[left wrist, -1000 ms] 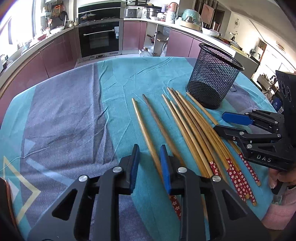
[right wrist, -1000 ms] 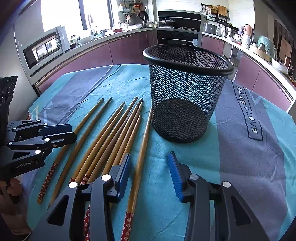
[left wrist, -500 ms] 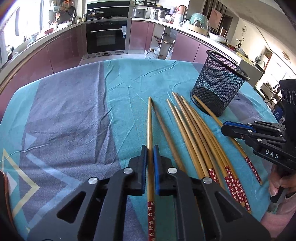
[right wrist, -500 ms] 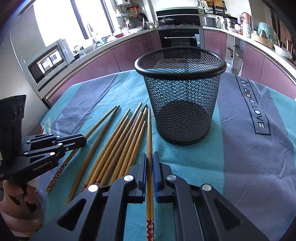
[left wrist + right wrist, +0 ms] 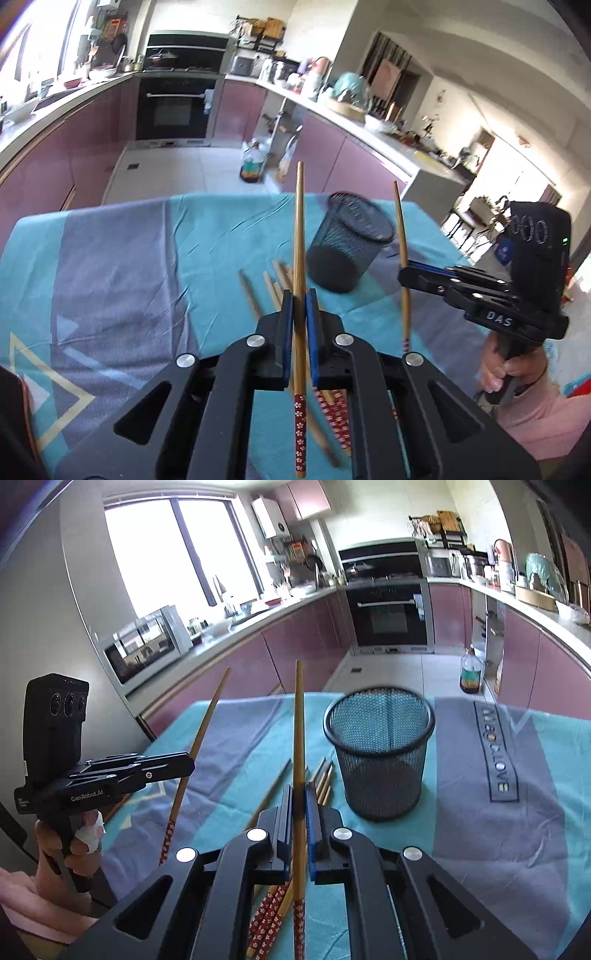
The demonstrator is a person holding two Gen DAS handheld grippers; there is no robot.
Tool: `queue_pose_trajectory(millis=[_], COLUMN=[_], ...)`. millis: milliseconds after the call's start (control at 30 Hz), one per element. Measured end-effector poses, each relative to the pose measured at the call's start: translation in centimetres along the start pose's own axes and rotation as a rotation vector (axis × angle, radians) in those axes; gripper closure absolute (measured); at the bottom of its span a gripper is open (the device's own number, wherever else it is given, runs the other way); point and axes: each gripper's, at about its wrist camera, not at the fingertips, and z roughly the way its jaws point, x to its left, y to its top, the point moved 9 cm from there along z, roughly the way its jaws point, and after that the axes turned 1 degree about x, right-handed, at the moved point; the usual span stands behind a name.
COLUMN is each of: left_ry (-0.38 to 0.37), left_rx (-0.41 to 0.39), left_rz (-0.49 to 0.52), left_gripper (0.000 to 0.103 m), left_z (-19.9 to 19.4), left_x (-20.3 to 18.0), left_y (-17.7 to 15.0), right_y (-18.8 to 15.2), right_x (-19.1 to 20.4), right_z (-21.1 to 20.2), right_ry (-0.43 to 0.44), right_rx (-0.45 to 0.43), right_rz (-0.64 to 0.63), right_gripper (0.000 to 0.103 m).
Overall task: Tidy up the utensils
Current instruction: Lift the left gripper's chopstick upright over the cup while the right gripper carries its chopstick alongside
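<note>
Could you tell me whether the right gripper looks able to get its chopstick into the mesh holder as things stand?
Probably yes: the right gripper holds its chopstick clear above the table, and the mesh holder stands open-topped just beyond.

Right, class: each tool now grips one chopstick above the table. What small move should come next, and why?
Probably carry the right tool over the mesh basket and tip its chopstick upright. The basket stands empty and open just beside it, and the left tool holds its chopstick farther away.
</note>
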Motion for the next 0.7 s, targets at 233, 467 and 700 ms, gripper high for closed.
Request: queue_pose_trajectory(millis=[233,467,700], left_ry=[-0.1,-0.144,-0.133], left_rx=[-0.1,-0.214,-0.31], left_rz=[0.013,0.048,0.06], left_gripper=[0.095,0.095,0.095], left_z=[-2.6,-3.6,-2.4], left_x=[-3.5,-6.9,-9.4], left_y=[4.0,9.2,14.2], right_y=[2.9,6.7,10.2], right_x=[0.1,-0.4,-1.5], right_z=[-2.5,-4.9,-6.7], right_ry=[0.002,0.001,-0.032], right_rx=[-0.093,-0.165,-0.233], right_rz=[-0.021,-0.053,-0.086], right_gripper=[0.098,0.098,0.098])
